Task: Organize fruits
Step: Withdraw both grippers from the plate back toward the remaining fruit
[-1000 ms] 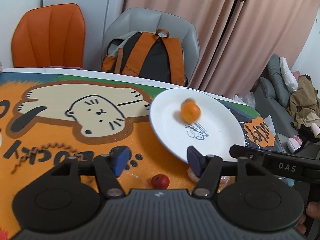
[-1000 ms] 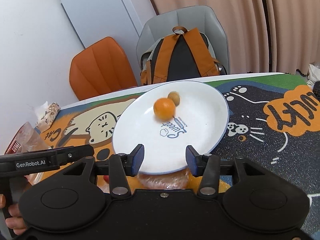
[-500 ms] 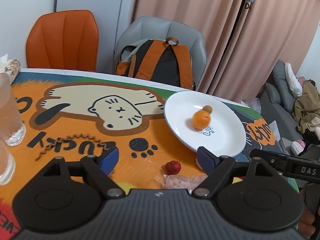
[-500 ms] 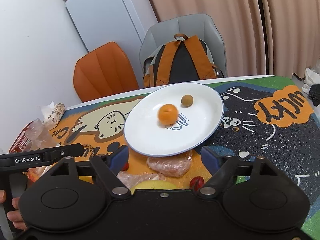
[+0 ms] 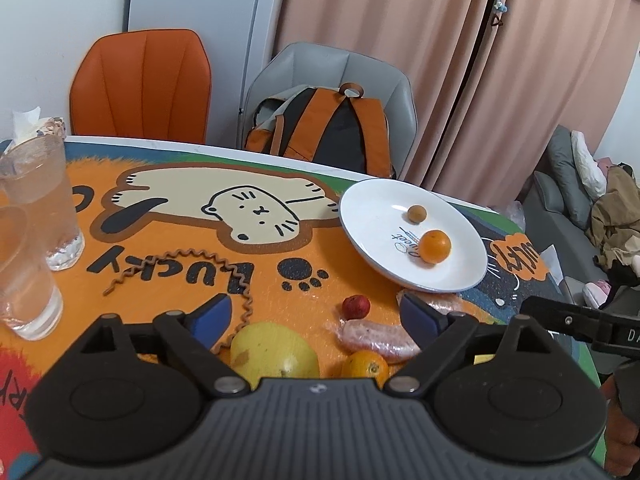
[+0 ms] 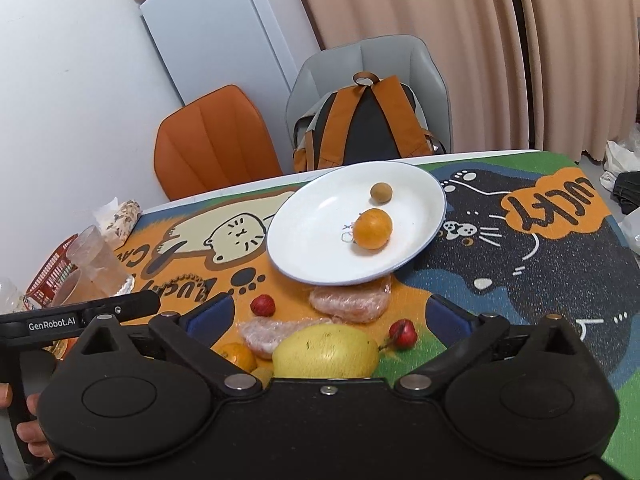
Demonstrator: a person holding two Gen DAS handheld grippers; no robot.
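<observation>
A white plate lies on the cartoon mat and carries an orange and a small brown fruit. Nearer to me on the mat are a yellow mango, a small orange, red fruits and plastic-wrapped pieces. My left gripper and right gripper hover short of the plate, above these loose items. Both sets of jaws are opening and grip nothing.
Two glasses of water stand at the left, with a coiled brown cord on the mat. Beyond the table's far edge are an orange chair and a grey chair with a backpack. A red basket sits far left.
Both grippers have drawn back from the plate and their jaws have spread wide. The orange has rolled a little on the plate. The loose fruits near me have come into view.
</observation>
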